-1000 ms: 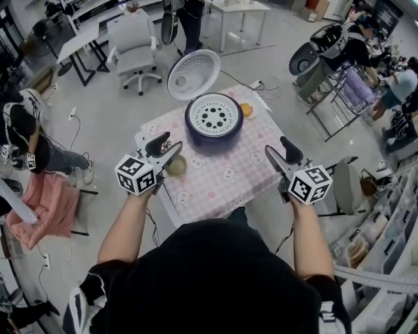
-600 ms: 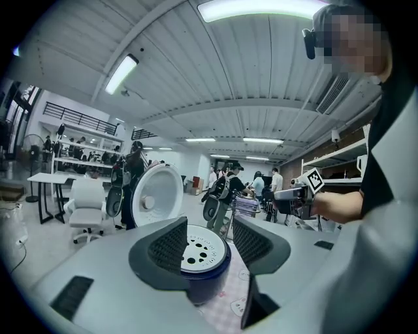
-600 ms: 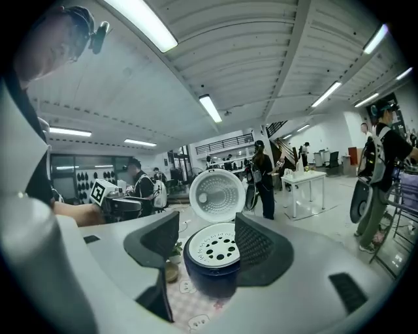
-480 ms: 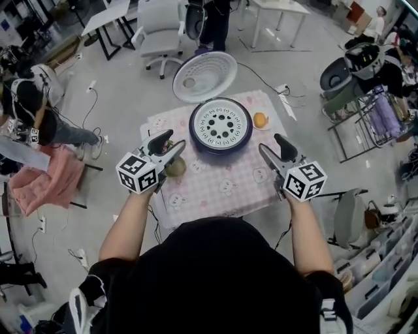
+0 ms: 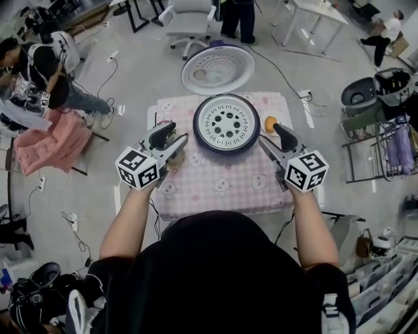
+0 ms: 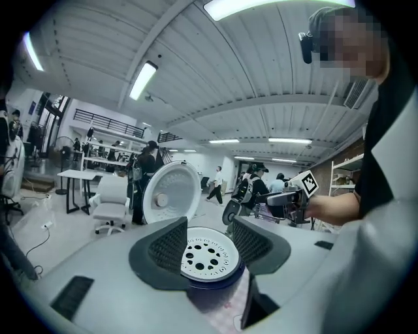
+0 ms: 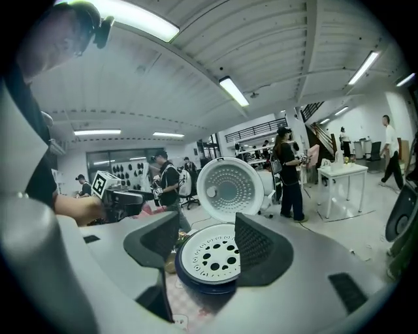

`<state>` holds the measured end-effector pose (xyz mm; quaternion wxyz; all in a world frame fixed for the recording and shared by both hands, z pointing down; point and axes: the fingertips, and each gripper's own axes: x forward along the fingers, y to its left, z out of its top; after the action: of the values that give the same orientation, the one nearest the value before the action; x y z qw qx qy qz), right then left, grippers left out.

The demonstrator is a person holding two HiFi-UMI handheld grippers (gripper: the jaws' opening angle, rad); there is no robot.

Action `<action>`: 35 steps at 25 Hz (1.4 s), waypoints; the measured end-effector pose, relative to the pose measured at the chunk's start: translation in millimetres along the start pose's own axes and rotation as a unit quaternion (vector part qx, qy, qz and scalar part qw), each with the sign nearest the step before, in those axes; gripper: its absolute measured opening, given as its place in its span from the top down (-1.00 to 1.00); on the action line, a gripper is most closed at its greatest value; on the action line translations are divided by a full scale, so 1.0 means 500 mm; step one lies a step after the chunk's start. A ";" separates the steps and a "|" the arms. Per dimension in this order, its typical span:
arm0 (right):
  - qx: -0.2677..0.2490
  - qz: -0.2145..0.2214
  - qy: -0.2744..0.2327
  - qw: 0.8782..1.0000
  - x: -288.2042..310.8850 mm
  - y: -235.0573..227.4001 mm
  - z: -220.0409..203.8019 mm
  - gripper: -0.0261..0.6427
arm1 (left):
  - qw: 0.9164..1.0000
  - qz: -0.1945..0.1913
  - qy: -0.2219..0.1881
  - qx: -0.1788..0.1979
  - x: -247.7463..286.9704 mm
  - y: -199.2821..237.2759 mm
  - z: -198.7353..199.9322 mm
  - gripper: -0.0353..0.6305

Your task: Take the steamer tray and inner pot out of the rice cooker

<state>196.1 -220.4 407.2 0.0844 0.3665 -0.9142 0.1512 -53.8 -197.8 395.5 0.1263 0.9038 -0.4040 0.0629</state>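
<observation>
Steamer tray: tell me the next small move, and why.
Probably bring the left gripper and right gripper inward to opposite edges of the steamer tray. The lid stands open, the tray sits exposed in the rice cooker, and both grippers hover open beside it, touching nothing.

I see pink-checked surface (image 5: pixel 222 186) | small orange round item (image 5: pixel 270 124) lies near the surface's far right corner | grey office chair (image 5: pixel 186 16) beyond the surface | pink cloth (image 5: pixel 42 147) left of the surface, well apart
</observation>
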 end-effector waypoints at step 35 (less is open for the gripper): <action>-0.182 0.267 0.408 0.854 0.285 0.172 -0.288 0.11 | 0.990 0.128 -0.017 -0.062 -0.152 0.094 -0.080 0.18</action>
<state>40.1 -204.6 561.9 0.4711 -0.0084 -0.8716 0.1352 -139.9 -162.8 426.0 0.1658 0.8361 -0.5215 0.0380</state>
